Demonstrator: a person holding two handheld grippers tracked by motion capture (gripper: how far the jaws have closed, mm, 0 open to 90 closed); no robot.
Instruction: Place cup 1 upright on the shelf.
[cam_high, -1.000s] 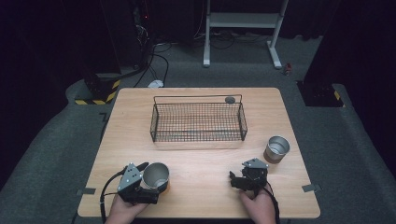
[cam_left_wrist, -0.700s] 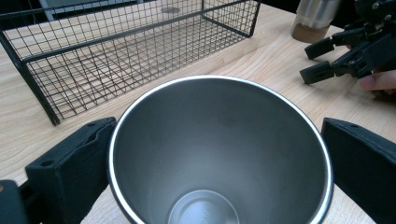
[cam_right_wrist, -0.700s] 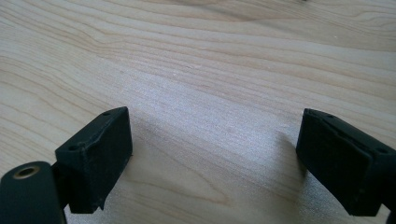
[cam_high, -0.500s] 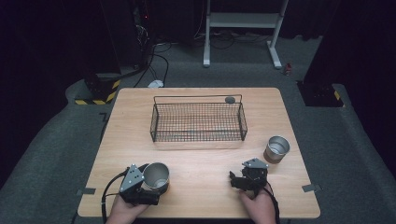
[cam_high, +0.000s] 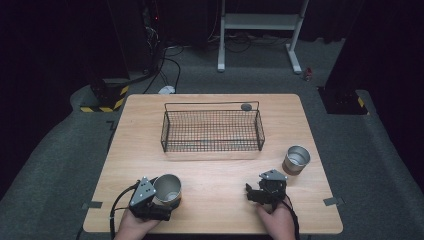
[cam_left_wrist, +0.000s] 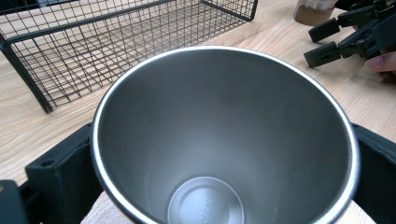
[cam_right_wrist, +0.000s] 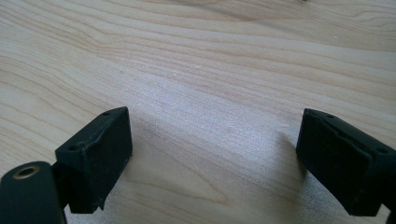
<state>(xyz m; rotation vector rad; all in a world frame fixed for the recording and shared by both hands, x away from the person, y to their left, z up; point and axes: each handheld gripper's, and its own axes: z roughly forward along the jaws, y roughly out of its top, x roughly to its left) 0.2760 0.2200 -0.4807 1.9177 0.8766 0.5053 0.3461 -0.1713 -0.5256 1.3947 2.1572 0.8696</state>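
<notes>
Left gripper (cam_high: 157, 197): sits at the near left of the table, held in the person's left hand (cam_high: 131, 226); its jaws stand on either side of the steel cup and close against its wall, as the left gripper view shows, one black jaw at each side of the rim.
Steel cup (cam_left_wrist: 224, 140): upright and open-mouthed, at the near left of the table, between the left gripper's jaws; the inside is bare metal with a round stamped base, and nothing lies in it.
Right gripper (cam_high: 257, 191): rests low at the near right of the table, held by the person's right hand (cam_high: 276, 221); its jaws are spread wide apart with only bare wood between them, holding nothing. In the left gripper view it appears farther off at the upper right.
Second cup (cam_high: 296, 160): upright on the right side of the table, near the right gripper but apart from it, and beside the near right corner of the basket.
Wire basket (cam_high: 212, 146): black mesh, in the middle of the table, beyond both grippers; well apart from the held cup.
Small dark round thing (cam_high: 246, 106): lies just behind the basket's far rim, towards its right end.
Table (cam_high: 215, 172): light wood grain, on a grey carpeted floor.
</notes>
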